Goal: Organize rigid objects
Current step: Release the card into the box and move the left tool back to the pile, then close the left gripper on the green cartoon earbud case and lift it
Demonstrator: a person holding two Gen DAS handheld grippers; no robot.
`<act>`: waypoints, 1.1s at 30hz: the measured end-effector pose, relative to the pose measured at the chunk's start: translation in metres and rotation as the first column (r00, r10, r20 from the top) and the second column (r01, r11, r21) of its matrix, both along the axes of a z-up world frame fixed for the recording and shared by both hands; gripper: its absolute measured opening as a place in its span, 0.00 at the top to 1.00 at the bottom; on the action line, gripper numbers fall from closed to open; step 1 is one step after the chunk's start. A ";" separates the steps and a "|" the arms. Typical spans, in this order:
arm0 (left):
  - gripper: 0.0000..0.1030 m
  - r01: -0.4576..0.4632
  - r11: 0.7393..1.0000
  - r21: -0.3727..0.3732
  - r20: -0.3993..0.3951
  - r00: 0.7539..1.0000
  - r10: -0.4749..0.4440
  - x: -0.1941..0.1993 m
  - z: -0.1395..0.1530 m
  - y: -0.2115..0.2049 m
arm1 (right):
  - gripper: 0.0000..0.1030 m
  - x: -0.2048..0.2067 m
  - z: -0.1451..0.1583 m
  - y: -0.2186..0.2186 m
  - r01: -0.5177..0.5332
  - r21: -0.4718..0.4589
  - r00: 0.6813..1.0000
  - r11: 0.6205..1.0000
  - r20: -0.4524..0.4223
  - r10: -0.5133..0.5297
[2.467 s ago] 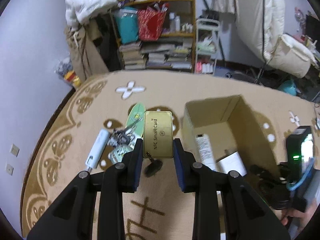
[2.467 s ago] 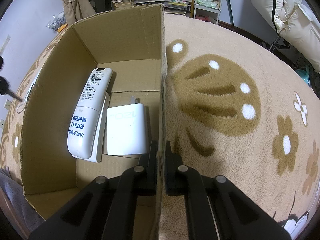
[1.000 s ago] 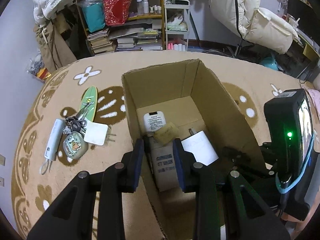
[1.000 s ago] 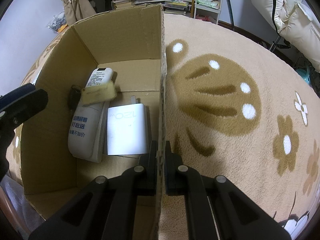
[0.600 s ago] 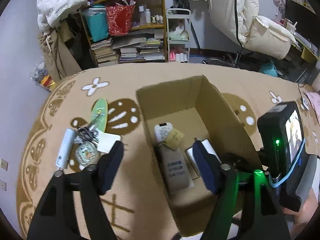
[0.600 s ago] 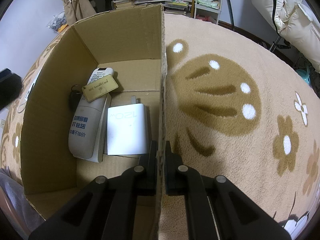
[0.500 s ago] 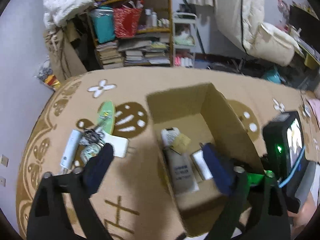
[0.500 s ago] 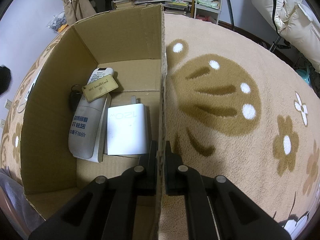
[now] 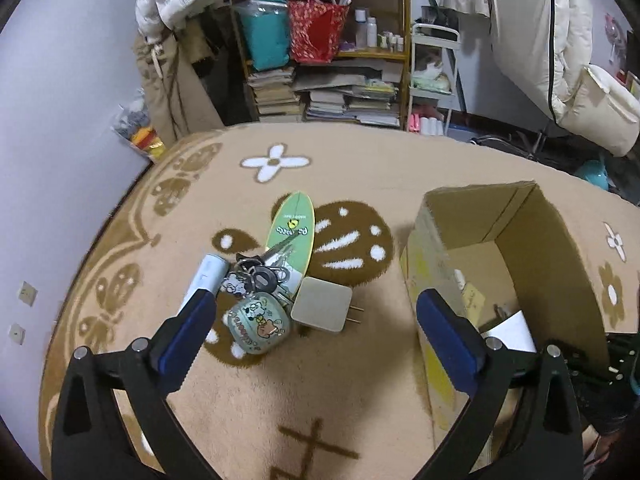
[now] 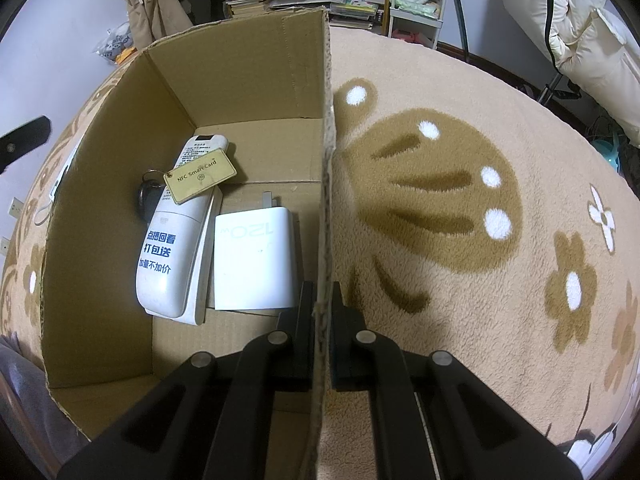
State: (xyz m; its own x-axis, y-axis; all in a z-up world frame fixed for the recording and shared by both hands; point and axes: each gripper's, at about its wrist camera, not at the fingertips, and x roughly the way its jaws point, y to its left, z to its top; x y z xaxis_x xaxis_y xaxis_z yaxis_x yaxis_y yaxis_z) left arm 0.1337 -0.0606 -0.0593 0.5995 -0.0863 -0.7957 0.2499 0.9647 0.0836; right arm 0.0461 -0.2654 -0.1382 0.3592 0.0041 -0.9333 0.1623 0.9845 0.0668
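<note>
My left gripper (image 9: 320, 316) is open and empty, above a heap on the carpet: a beige plug adapter (image 9: 322, 305), a round cartoon case (image 9: 259, 322), a bunch of keys (image 9: 260, 273), a white tube (image 9: 205, 280) and a green mini skateboard (image 9: 291, 229). The cardboard box (image 9: 416, 264) stands to the right of the heap. My right gripper (image 10: 322, 308) is shut on the box's right wall (image 10: 326, 128). Inside lie a white remote (image 10: 176, 236), a gold NFC card (image 10: 200, 176) on a dark key fob (image 10: 146, 196), and a white charger (image 10: 252, 256).
A cluttered bookshelf (image 9: 332, 52) with books and bags stands at the far wall. A white rack (image 9: 434, 76) and a pale padded chair (image 9: 584, 80) sit to the right. A purple wall (image 9: 60, 120) borders the carpet on the left.
The left gripper let the gold NFC card drop into the box, opened wide, and swung left from over the box to above the heap on the carpet. The right gripper stayed still.
</note>
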 end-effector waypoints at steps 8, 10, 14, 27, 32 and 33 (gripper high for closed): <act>0.03 -0.117 0.990 -0.076 -0.074 0.991 0.111 0.025 -0.032 0.036 | 0.94 0.001 0.000 0.000 -0.002 -0.006 1.000 1.000 0.000 0.002; 0.03 -0.136 0.988 -0.068 -0.077 0.988 0.131 0.031 -0.037 0.041 | 0.94 0.002 -0.001 0.000 -0.002 -0.005 1.000 1.000 0.000 0.002; 0.04 -0.175 0.984 -0.031 -0.077 0.982 0.172 0.038 -0.047 0.051 | 0.94 0.001 -0.001 -0.001 -0.001 0.001 1.000 1.000 0.002 0.001; 0.24 -0.223 0.975 -0.022 -0.154 0.964 0.217 0.055 -0.079 0.064 | 0.94 0.001 -0.002 -0.002 0.003 0.005 1.000 1.000 0.002 -0.003; 0.37 -0.226 0.973 -0.041 -0.176 0.961 0.216 0.056 -0.086 0.062 | 0.94 0.001 -0.002 -0.002 0.000 0.003 1.000 1.000 0.002 0.000; 0.40 -0.226 0.973 -0.042 -0.184 0.959 0.215 0.057 -0.089 0.062 | 0.94 0.001 -0.002 -0.002 0.002 0.004 1.000 1.000 0.002 -0.002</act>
State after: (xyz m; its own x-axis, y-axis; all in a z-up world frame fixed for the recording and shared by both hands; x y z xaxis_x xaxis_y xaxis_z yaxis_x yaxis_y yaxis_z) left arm 0.1903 0.0014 -0.1482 0.4595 -0.0202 -0.8879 0.0359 0.9993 -0.0042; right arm 0.0469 -0.2675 -0.1399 0.3612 0.0072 -0.9325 0.1640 0.9839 0.0712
